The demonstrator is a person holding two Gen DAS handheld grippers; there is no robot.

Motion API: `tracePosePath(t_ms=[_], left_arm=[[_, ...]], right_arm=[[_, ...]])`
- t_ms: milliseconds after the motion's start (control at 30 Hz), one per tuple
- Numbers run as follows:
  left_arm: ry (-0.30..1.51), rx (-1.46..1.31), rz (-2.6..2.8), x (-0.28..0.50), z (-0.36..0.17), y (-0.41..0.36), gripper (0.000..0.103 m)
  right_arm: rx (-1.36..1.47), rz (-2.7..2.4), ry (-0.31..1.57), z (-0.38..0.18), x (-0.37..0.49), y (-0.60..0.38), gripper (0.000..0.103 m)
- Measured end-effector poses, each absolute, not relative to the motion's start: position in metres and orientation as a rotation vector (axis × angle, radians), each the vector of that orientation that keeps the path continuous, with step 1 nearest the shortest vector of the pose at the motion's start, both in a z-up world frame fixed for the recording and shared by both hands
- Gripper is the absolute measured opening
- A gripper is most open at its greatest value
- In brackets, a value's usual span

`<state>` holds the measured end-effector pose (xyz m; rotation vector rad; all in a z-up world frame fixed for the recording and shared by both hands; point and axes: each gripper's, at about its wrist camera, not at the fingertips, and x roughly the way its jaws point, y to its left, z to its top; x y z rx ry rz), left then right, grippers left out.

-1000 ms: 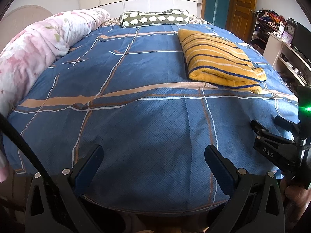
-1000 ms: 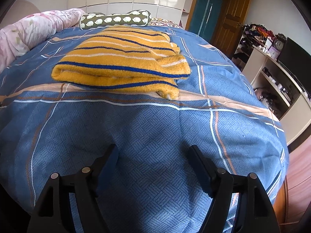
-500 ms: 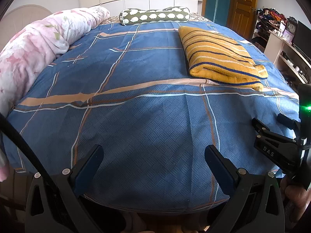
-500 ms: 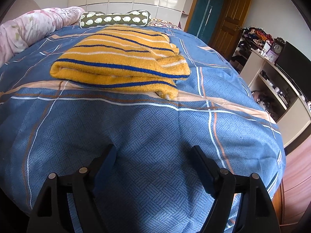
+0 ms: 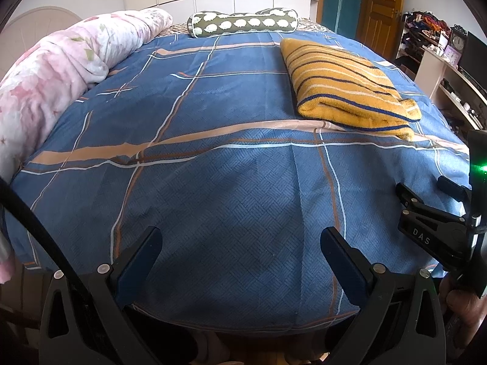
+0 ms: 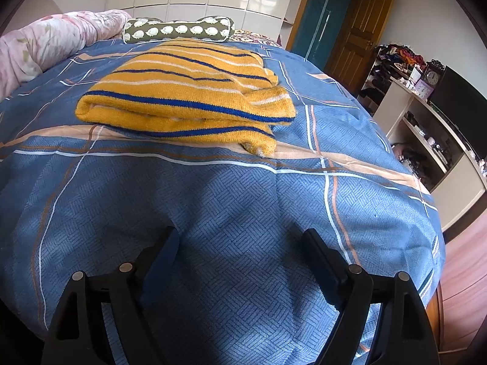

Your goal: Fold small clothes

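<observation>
**A:** Status of the garment?

**B:** The yellow striped sweater lies folded on the blue plaid bedspread, toward the far right of the bed, near the sheep-print bolster. One knitted corner pokes out under the front fold on the right side.

**A:** And the tools?

**B:** The left gripper is spread wide, holding nothing, low over the near edge of the bed. The right gripper is likewise parted and empty, well apart from the sweater. Its body shows at the right edge of the left wrist view.

**A:** Procedure for the step in hand?

**B:** In my judgement the fold is essentially complete and what remains is tidying. Approach the protruding corner low and level, pinch only the knit, not the bedspread beneath, and tuck it under. Support the stack with the other tool so the layers do not slide.

**A:** Any containers?

**B:** No basket or bin shows. The open shelf unit at the right holds small items too blurred to identify.
</observation>
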<state>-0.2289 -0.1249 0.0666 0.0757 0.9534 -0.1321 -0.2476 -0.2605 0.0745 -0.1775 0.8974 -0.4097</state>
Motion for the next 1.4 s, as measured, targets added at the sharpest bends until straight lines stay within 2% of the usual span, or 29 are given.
tracePosePath(t_ms=[400,700,1000,1400], left_arm=[[0.965,0.074,-0.13,-0.227,0.063,-0.125,0.103],[0.915,0.11,-0.076,-0.186,0.068,-0.113,0.103],[0.919,0.103,-0.073,-0.146,0.073,-0.098,0.103],[0.924,0.077,-0.099,-0.13,0.074,-0.097,0.103]], right_arm=[[-0.164,-0.408,0.896,0.077,-0.248,-0.261,0.088],[-0.192,-0.371,0.812,0.112,-0.239,-0.254,0.088],[-0.14,-0.345,0.847,0.109,-0.222,-0.258,0.088],[-0.162,-0.311,0.84,0.116,-0.204,-0.247,0.088]])
